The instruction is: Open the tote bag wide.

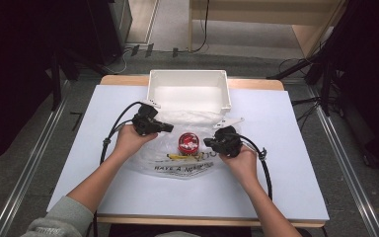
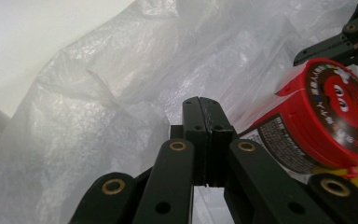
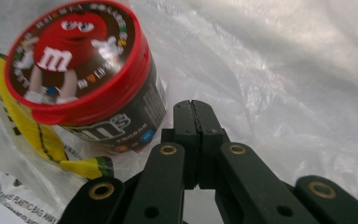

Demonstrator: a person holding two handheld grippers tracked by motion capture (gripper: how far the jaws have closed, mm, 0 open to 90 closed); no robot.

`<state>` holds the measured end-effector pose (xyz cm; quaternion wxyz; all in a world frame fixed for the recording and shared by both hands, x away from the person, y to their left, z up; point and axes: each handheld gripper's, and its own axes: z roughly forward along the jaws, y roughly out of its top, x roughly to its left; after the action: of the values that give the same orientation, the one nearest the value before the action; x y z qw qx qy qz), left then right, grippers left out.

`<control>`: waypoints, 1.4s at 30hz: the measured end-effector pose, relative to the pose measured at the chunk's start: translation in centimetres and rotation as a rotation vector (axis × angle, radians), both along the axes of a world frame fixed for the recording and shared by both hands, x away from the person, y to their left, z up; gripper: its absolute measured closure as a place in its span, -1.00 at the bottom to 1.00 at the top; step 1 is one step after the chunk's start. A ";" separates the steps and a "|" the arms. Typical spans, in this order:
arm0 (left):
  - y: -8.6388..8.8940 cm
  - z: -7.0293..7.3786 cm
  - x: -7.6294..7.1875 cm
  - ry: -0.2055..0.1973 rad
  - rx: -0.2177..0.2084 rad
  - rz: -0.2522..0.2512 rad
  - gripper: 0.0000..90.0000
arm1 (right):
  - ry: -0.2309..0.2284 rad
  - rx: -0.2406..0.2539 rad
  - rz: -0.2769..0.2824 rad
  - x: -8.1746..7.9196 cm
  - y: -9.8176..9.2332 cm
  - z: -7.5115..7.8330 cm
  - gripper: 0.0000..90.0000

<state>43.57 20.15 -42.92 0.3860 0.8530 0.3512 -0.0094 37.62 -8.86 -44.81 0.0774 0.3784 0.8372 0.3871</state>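
My left claw (image 2: pixel 204 106) and right claw (image 3: pixel 196 109), both pressed together, flank the red-lidded round candy tub (image 3: pixel 81 70); my high view adds the white rectangular plastic bin (image 1: pixel 188 89) beyond them.

The red tub (image 1: pixel 188 142) stands on the bag (image 1: pixel 187 163) between the two grippers, the white bin (image 1: pixel 188 89) blocks at 12 o'clock, and the table (image 1: pixel 54 163) lies open at 9, 3 and 6 o'clock.

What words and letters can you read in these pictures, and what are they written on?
"m": on the red character on the tub's lid.
"m's": on the side of the tub.
"HAVE A N...": black print on the plastic bag; the rest blurs.
"PLASTIC BAG AWAY": small print on the bag's edge, right gripper view.
Fine print ringing the lid and on the tub's label: too small to read.
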 end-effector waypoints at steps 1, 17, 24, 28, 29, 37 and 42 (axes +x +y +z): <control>0.0 0.0 0.0 0.000 0.000 0.000 1.00 | -0.002 -0.003 0.004 0.0 0.0 -0.2 1.00; -0.1 -2.4 0.3 0.020 0.006 0.014 1.00 | 0.038 -0.034 -0.003 -0.7 -0.2 -2.4 1.00; -0.4 -2.8 0.3 0.024 0.032 0.002 1.00 | 0.026 -0.034 0.024 -2.1 -0.5 -2.5 1.00; -0.7 -3.0 0.2 0.023 0.044 -0.009 1.00 | 0.027 -0.032 0.034 -2.6 -0.5 -2.5 1.00; -0.8 -3.1 0.1 0.024 0.052 -0.011 1.00 | 0.027 -0.032 0.040 -2.9 -0.6 -2.5 1.00; -1.2 -3.3 0.0 0.025 0.054 -0.011 1.00 | 0.032 -0.042 0.067 -4.1 -0.4 -2.4 1.00; -1.4 -3.5 0.1 0.022 0.049 0.002 1.00 | 0.021 -0.021 0.098 -5.4 -0.2 -2.6 1.00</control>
<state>43.65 18.79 -46.40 0.3609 0.8618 0.3563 -0.0100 32.22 -9.02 -47.45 0.0534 0.3405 0.8594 0.3777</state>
